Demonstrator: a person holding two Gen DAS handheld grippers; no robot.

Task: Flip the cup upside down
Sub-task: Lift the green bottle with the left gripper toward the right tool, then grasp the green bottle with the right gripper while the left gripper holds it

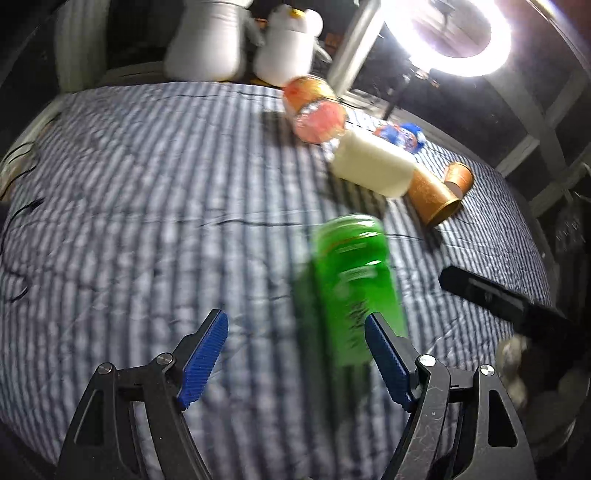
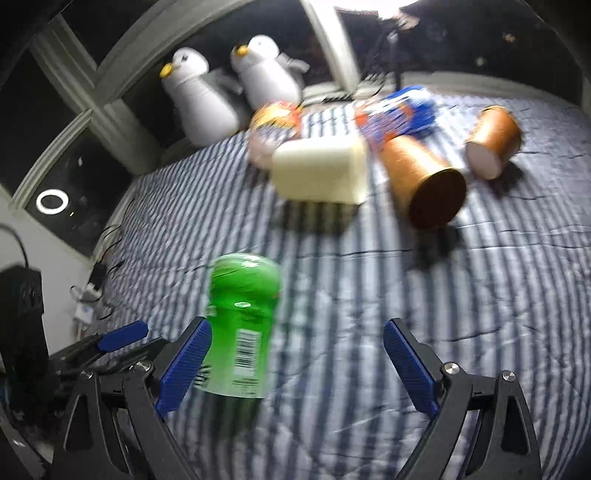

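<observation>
A green plastic cup (image 1: 354, 284) with a barcode label stands on the striped bedspread, blurred by motion; it also shows in the right wrist view (image 2: 240, 325). My left gripper (image 1: 295, 354) is open, the cup just beyond its right finger. My right gripper (image 2: 295, 362) is open, the cup beside its left finger. Neither holds anything. Whether the cup's mouth faces up or down I cannot tell.
Two copper cups (image 2: 424, 184) (image 2: 493, 142) lie on their sides at the back right, next to a cream block (image 2: 321, 171), an orange container (image 2: 275, 118) and a blue-orange packet (image 2: 397, 112). Two penguin toys (image 2: 236, 85) stand by the window. A ring light (image 1: 458, 33) glares.
</observation>
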